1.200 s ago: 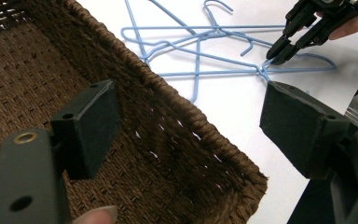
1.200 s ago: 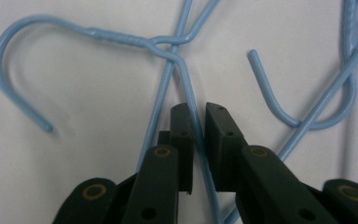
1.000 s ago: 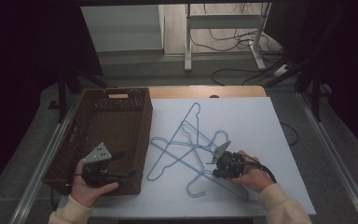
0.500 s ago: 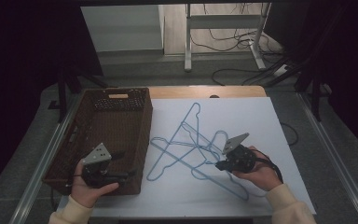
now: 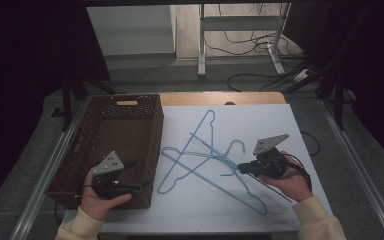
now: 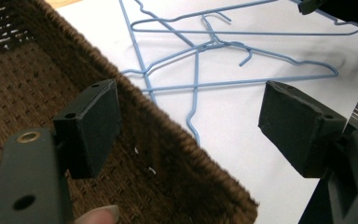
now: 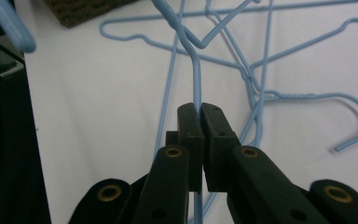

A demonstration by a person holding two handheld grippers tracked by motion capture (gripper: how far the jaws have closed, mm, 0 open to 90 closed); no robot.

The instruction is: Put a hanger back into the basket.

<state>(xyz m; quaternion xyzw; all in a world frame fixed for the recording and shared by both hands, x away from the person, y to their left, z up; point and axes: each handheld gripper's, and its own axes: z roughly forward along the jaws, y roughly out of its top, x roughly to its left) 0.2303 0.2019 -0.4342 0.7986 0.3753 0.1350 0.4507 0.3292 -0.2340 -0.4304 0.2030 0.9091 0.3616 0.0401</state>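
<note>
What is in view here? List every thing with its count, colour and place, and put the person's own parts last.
wire hangers: a tangle, apparently three, light blue, on the white table top between basket and right hand; one is clamped by the right gripper.
basket: one, dark brown woven, left part of the table, nothing seen inside it.
table: one, white top with a wooden strip at the far edge.
metal stand: one, grey, on the floor beyond the table.
cables: several, black, on the floor by the stand.
left gripper: one, black, jaws open, over the basket's near corner.
right gripper: one, black, jaws shut on a hanger wire.
hands: two, cream sleeves, at the near edge.
</note>
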